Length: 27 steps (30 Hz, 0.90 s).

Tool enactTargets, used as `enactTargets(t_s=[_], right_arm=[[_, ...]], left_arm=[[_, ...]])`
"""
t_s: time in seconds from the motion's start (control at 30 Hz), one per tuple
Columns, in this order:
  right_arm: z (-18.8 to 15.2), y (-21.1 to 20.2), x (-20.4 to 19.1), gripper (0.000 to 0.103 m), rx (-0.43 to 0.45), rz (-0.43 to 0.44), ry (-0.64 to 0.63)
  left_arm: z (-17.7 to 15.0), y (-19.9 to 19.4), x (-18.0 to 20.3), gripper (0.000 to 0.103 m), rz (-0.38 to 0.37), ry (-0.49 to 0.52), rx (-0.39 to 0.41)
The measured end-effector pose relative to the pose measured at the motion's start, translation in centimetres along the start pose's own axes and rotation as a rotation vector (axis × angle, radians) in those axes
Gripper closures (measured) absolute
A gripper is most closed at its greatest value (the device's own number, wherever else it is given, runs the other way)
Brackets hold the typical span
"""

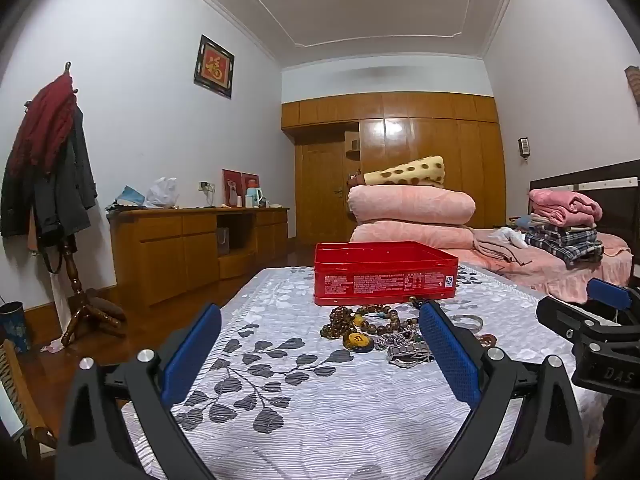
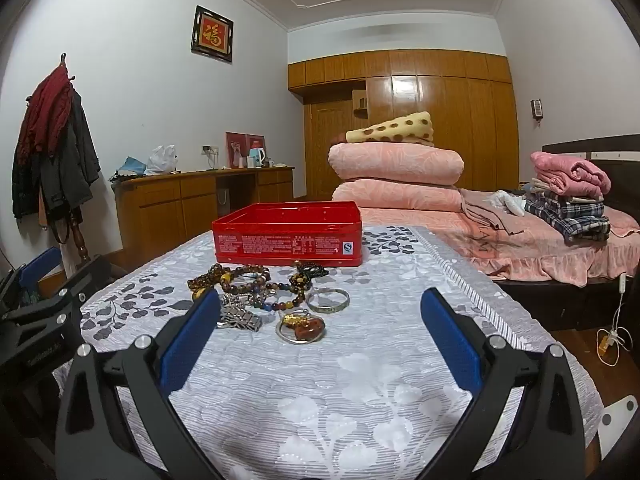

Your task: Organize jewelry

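Note:
A pile of jewelry (image 1: 376, 330) lies on the patterned table cloth in front of an open red tin box (image 1: 384, 272). It holds brown bead bracelets (image 2: 248, 280), a silver bangle (image 2: 328, 300), a metal watch band (image 2: 240, 320) and an amber pendant on a ring (image 2: 304, 326). The red tin (image 2: 286, 240) stands just behind the pile. My left gripper (image 1: 320, 356) is open and empty, short of the pile. My right gripper (image 2: 320, 340) is open and empty, just in front of the pendant. Each gripper shows at the edge of the other's view.
The table cloth (image 2: 340, 400) is white and grey with leaf prints. A bed (image 2: 540, 248) with folded pink quilts and clothes stands to the right. A wooden cabinet (image 1: 192, 240) and a coat stand (image 1: 60, 200) are on the left.

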State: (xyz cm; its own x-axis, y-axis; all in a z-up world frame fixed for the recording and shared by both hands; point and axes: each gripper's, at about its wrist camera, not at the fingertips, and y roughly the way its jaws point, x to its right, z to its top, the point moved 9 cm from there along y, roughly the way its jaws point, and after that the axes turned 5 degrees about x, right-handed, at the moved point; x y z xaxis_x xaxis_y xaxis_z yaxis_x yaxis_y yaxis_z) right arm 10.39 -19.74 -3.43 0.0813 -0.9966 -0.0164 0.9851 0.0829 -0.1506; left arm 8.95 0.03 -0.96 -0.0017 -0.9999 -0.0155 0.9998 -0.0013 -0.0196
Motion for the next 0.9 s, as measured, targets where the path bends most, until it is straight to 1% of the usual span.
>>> enactTargets(t_s=[0.9], right_arm=[[-0.07, 0.09, -0.05, 0.006, -0.004, 0.002, 0.012]], left_arm=[[-0.13, 0.22, -0.15, 0.006, -0.001, 0.005, -0.002]])
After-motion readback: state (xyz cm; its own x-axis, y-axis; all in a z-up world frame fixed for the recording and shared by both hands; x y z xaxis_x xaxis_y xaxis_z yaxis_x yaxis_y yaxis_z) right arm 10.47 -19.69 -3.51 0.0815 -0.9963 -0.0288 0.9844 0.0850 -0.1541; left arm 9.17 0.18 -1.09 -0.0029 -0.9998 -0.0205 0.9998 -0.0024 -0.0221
